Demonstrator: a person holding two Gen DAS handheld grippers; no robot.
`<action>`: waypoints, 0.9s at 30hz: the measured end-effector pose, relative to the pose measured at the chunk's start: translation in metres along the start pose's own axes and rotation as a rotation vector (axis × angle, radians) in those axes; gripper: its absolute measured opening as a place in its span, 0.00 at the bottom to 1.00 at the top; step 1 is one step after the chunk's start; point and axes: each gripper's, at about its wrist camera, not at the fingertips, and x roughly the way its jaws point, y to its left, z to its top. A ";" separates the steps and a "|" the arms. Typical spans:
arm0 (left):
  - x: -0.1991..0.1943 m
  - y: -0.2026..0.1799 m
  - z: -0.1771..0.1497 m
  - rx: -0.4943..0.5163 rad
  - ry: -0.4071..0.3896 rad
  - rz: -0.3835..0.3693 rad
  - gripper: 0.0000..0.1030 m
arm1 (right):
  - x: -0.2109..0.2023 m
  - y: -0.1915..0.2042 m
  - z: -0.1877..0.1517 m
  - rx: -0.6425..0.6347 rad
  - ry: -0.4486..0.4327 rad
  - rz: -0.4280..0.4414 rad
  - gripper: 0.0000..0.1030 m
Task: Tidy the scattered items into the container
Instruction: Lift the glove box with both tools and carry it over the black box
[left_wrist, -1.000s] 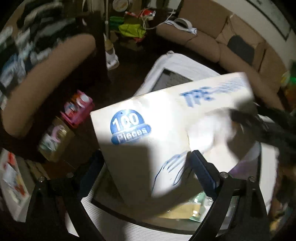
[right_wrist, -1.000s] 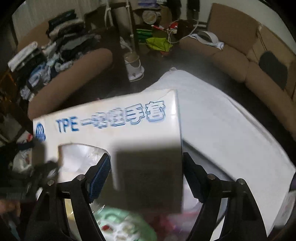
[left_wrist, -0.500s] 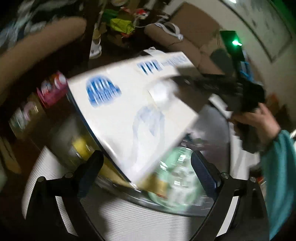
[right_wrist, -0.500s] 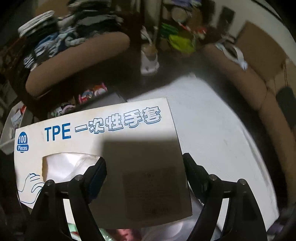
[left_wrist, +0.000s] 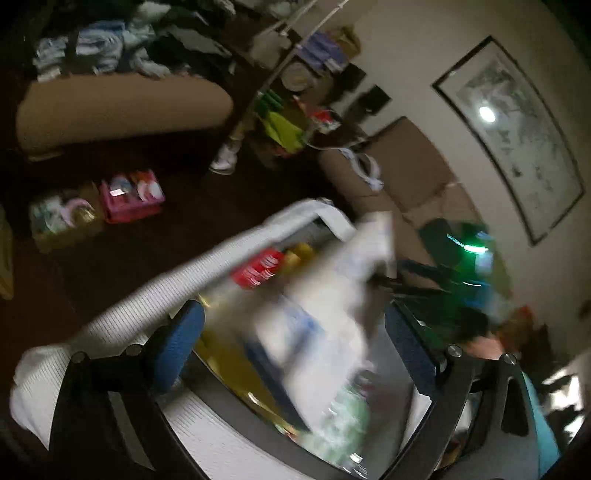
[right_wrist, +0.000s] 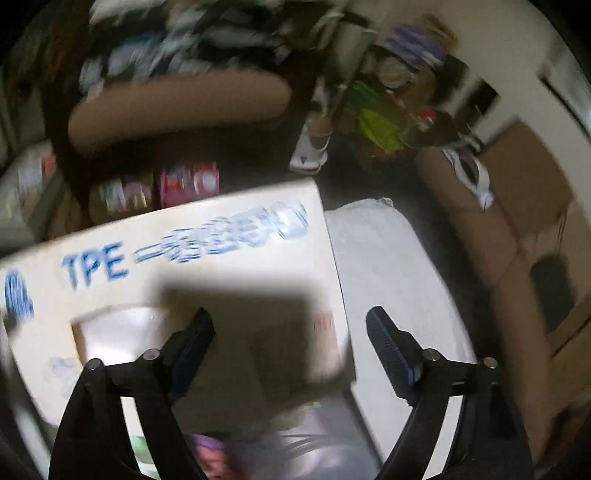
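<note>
Lying tilted over the white container (left_wrist: 207, 266) and its jumbled contents, the glove box (right_wrist: 192, 258) sits under the right tongs (right_wrist: 291, 334), whose jaws are opening with neither pad pressing it, while the left tongs (left_wrist: 295, 343) gape empty above the blurred box.

The glove box (right_wrist: 192, 288) lies tilted, apparently over the container (left_wrist: 236, 251)'s contents.

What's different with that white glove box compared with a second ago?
The right gripper has let go: its jaws are opening and its pads stand clear of the glove box, which has tipped down into the white container. The left gripper has swung aside, open throughout. The container stayed put.
</note>
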 end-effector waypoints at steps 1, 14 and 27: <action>0.009 0.001 -0.003 -0.003 0.013 0.002 0.94 | -0.003 -0.007 -0.002 0.056 -0.015 0.032 0.87; 0.014 -0.021 -0.022 0.115 0.046 0.063 0.96 | 0.046 0.007 -0.004 0.261 0.192 0.034 0.86; 0.016 -0.033 -0.027 0.167 0.149 0.021 0.95 | 0.044 0.002 -0.007 0.533 0.213 -0.128 0.90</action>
